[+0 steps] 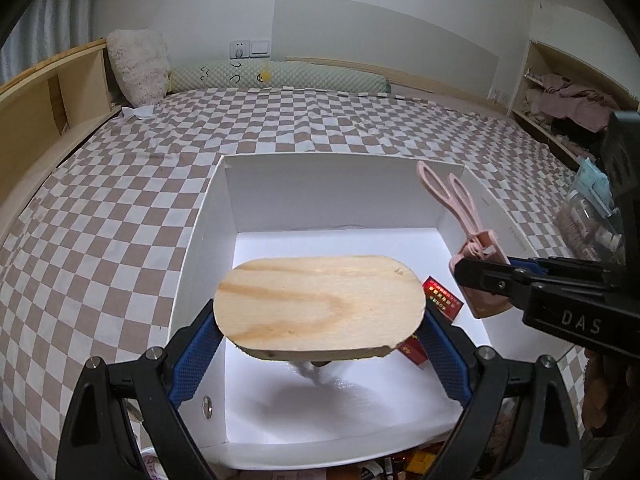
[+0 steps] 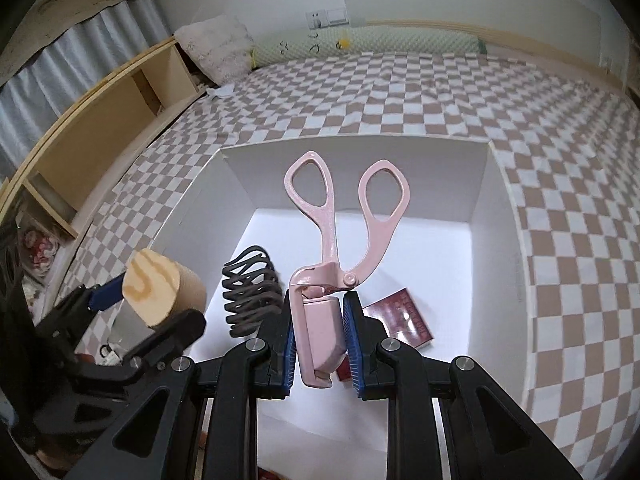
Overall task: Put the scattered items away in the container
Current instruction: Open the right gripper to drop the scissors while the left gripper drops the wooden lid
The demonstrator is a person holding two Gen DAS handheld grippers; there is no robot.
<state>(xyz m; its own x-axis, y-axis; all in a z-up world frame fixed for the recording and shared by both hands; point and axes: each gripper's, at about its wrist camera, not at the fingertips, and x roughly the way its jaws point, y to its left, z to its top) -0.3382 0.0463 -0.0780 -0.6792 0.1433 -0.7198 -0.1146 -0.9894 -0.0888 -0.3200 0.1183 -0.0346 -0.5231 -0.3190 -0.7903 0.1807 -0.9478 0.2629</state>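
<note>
Right now both grippers are hanging over the white box (image 1: 200, 240), which is sitting on the checkered bed (image 1: 120, 200), both angled downward into it. Left gripper (image 1: 320, 344) is pointing down & fwd, its blue-padded fingers (image 1: 196, 356) clamping the ends of an oval wooden block (image 1: 320, 304), grain face up toward the cam, block hovering above the box floor. Right gripper (image 2: 318, 344) is coming in from the right side in the left view, fingers (image 2: 288, 344) pinching tight on the pink sheath end of the pink scissors (image 2: 340, 240), handle loops sticking up & away over the box. Inside the box already: a dark wavy hair clip (image 2: 250, 292) lying on the floor, and a red booklet-like pack (image 2: 404, 316) w/ gold print, too blurred to read. Writing: "DAS" is showing on the right gripper's black body in the left view. Nothing else legible.
</note>
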